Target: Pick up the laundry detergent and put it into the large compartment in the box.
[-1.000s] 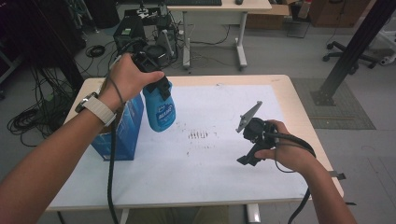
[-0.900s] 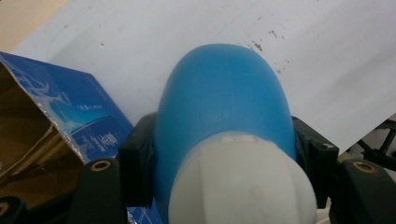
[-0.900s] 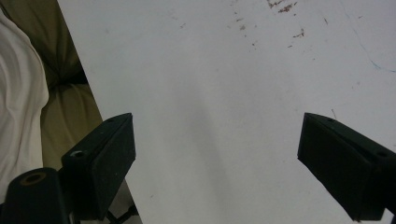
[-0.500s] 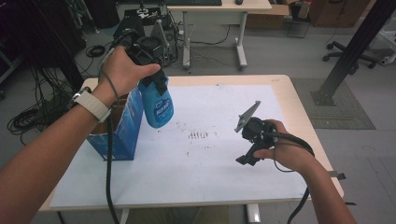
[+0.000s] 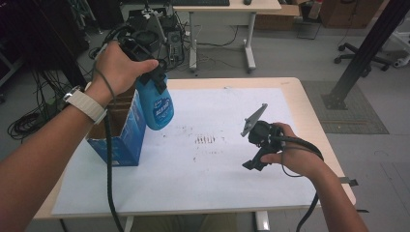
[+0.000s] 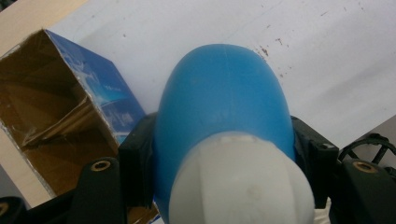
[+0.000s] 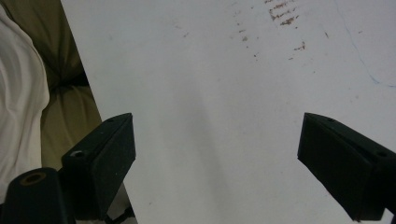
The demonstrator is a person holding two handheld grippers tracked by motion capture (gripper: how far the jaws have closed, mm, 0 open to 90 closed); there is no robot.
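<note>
A blue bottle with a white cap hangs in the air above the table's left part, just right of an open blue cardboard box. My left gripper is shut on the bottle's upper end; in the left gripper view the jaws press on both sides of the blue bottle. My right gripper is held low over the white sheet at the right, open, with nothing between its pads. Its grey three-cornered plate points up.
The open box shows a brown, empty-looking inside. Brown smudges mark the middle of the sheet. The wooden table edge runs around the sheet. A desk, cables and equipment stand beyond the far side.
My left gripper has lifted the blue bottle higher, up and away from the box. The right gripper has stayed where it was.
</note>
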